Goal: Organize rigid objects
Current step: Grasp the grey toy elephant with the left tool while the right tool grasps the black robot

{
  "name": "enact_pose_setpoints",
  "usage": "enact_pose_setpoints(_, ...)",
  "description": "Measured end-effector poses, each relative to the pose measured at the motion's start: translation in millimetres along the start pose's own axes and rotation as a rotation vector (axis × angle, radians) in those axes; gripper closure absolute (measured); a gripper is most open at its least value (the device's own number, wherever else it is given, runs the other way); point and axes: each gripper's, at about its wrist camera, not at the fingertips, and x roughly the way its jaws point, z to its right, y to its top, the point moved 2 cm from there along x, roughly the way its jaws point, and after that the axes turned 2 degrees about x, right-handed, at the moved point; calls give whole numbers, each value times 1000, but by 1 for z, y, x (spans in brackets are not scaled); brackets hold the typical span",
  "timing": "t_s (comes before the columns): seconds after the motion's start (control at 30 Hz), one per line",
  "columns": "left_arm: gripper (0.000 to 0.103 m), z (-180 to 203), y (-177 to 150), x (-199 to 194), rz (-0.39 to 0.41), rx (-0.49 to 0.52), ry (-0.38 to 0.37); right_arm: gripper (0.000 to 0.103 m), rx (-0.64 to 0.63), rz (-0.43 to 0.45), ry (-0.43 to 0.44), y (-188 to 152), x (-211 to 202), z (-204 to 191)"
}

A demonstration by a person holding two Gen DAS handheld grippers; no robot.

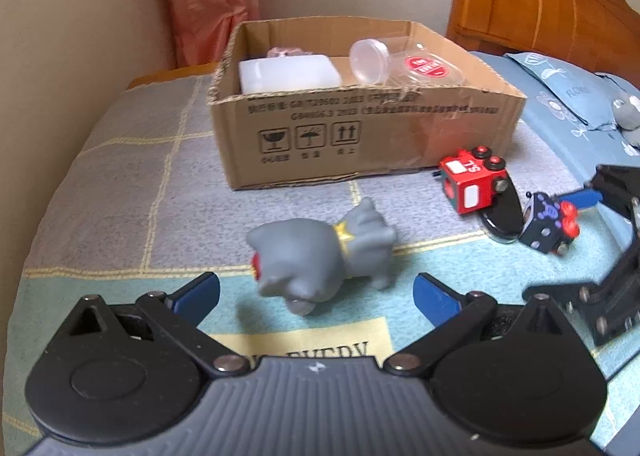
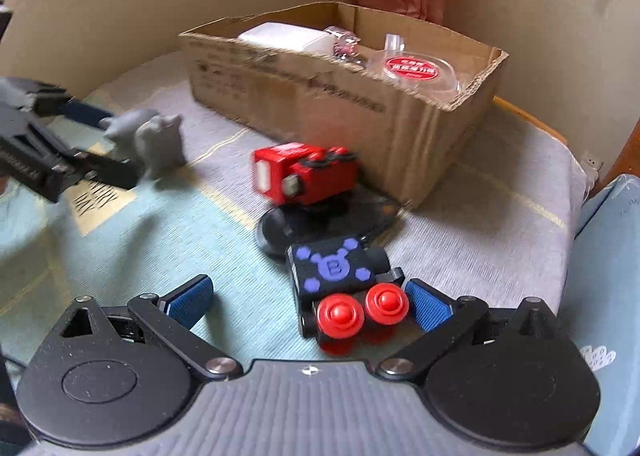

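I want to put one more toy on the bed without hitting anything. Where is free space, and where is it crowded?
Free: the grey checked blanket left of the cardboard box, and the strip between the box front and the grey figure. Crowded: the box's right front corner, where the red block toy, black mouse and black block toy cluster.

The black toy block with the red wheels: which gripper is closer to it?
Right. The right gripper is open around the black wheeled toy block; the left gripper faces the grey rubber toy animal, farther off.

Blk grippers, blue fingers (image 1: 434,292)
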Motion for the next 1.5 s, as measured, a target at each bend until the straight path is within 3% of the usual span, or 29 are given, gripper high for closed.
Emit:
enact_pose_setpoints(0.37,1,-3,13,17,28,-60,16,0,10,-3,-18,-17,-14,-48)
enact_pose_setpoints(0.6,3,-12,8,17,21,-64,26,0,44,16,-44,-18,-16,-51)
enact_pose_setpoints(0.9,3,-13,-2,5,73,13,20,0,132,30,-125,-11,-8,-49)
enact_pose_setpoints(1.23,6,-10,2,14,63,-23,-9,1,230,38,-189,-4,-2,-41)
enact_pose_setpoints(1.5,24,-13,8,17,59,-46,-54,29,226,52,-242,1,-5,-41)
